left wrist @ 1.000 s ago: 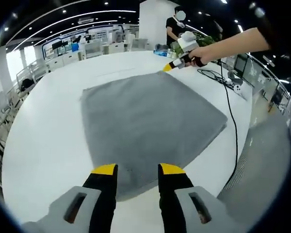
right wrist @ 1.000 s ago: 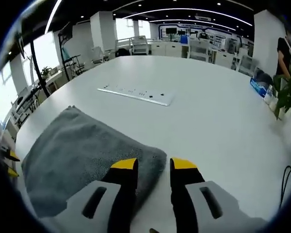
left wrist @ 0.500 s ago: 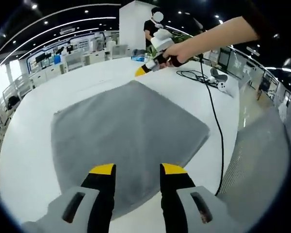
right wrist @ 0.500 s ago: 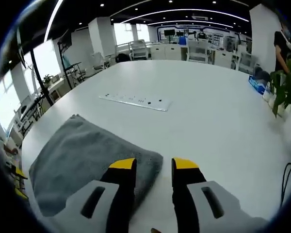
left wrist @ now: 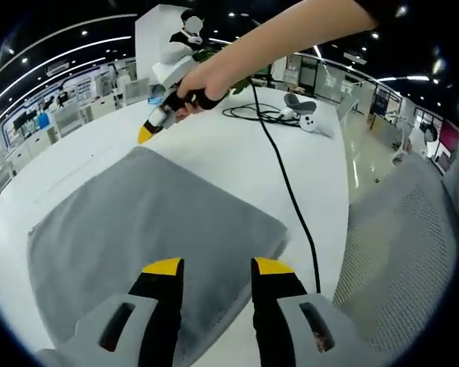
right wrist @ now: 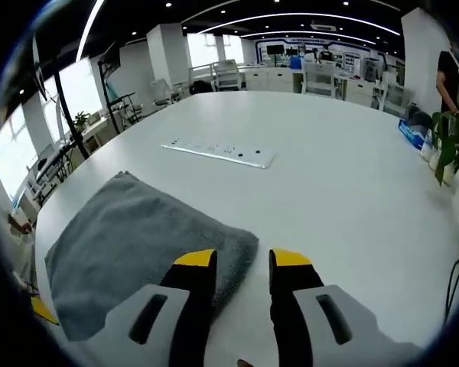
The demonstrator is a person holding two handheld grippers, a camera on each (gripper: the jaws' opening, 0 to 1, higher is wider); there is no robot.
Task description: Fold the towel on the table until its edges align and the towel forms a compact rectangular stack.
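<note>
Left gripper [left wrist: 208,265] hovers open over the towel's [left wrist: 149,222] near corner, holding nothing. Right gripper [right wrist: 242,258] hangs open and empty beside the opposite corner, toward the table's [right wrist: 344,183] middle.

In the left gripper view the left claw [left wrist: 210,266] covers the near edge of the grey towel [left wrist: 145,222], so whether its tips touch the cloth cannot be told. In the right gripper view the right claw [right wrist: 242,258] hides the towel's nearest corner. The black cable [left wrist: 291,191] passes out of sight behind the left claw. The markings on the white strip [right wrist: 218,152] on the desk [right wrist: 344,191] are too small to read.
</note>
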